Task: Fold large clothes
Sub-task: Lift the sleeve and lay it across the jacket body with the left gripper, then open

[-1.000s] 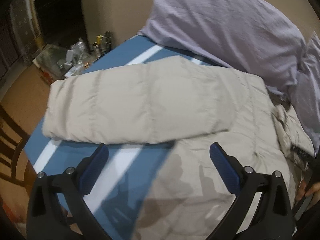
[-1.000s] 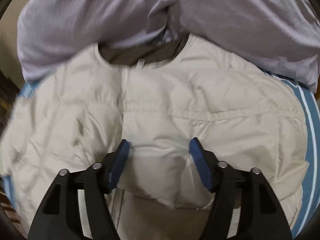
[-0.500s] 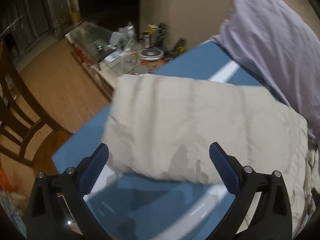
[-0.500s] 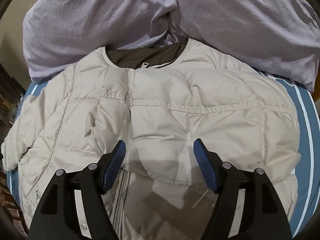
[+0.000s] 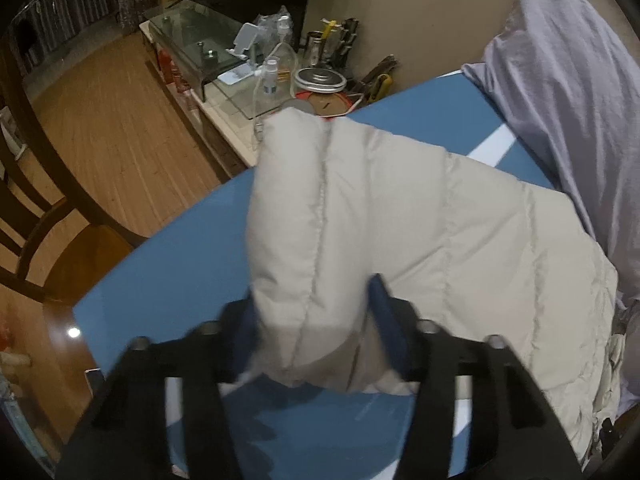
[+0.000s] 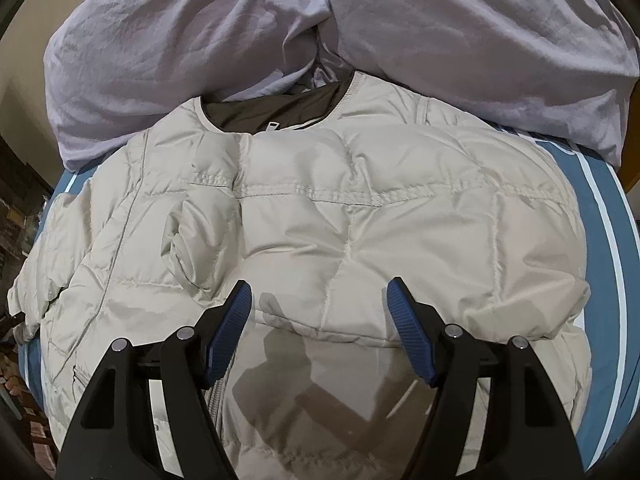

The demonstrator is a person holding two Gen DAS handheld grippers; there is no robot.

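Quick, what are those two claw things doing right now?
Left gripper: closed on the jacket sleeve.
Right gripper: open, holding nothing, above the jacket.

A bed with a blue, white-striped sheet (image 6: 612, 216) carries a beige puffer jacket (image 6: 360, 216) spread flat; two lilac pillows (image 6: 180, 52) lie at its head.

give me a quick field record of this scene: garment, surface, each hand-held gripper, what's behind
garment: beige quilted puffer jacket, front up, dark lining showing at the collar
sleeve: jacket sleeve raised off the bed, its end between the left fingers
surface: blue bedsheet with white stripes
left hand-held gripper: closed on the sleeve end, image blurred
right hand-held gripper: open, above the jacket body, holding nothing
behind: lavender pillows at the collar end
beside bed: cluttered glass table, wooden chair
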